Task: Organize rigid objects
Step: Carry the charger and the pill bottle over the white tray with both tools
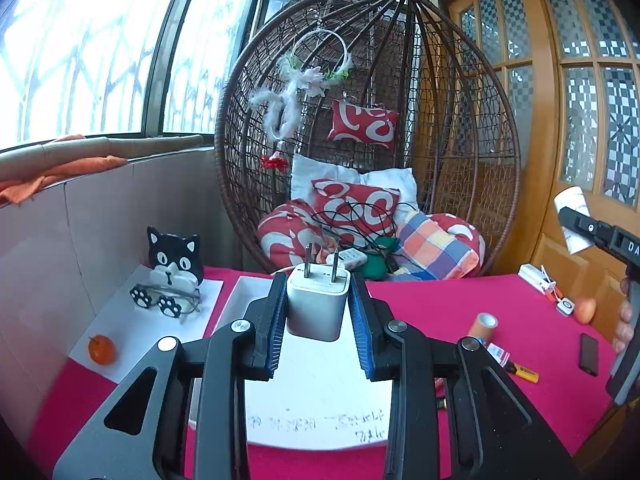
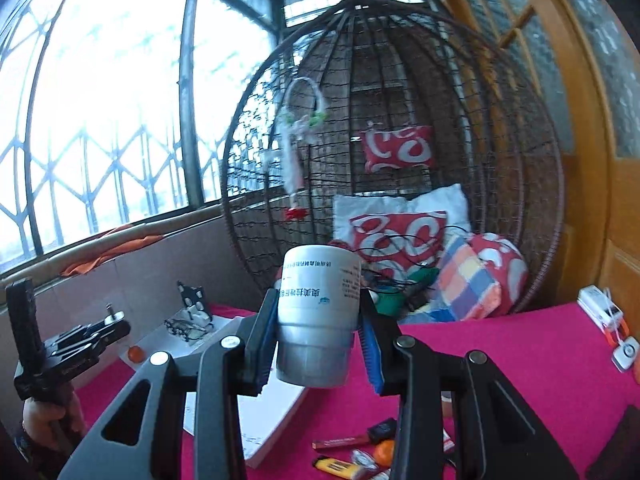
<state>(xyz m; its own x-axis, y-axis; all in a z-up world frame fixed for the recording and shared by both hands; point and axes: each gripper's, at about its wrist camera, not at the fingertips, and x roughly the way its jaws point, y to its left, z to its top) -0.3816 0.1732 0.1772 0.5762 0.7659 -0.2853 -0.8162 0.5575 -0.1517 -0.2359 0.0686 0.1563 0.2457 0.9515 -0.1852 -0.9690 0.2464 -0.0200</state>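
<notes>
Behind the pink-clothed counter hangs a wicker chair, while the left gripper clamps a prongs-up charger above the white tray at 6 o'clock, and the right gripper clasps a white bottle.

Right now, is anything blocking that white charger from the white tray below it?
Nothing visible does. The left gripper holds the charger above the tray, and the tray's white floor beneath looks bare.
</notes>
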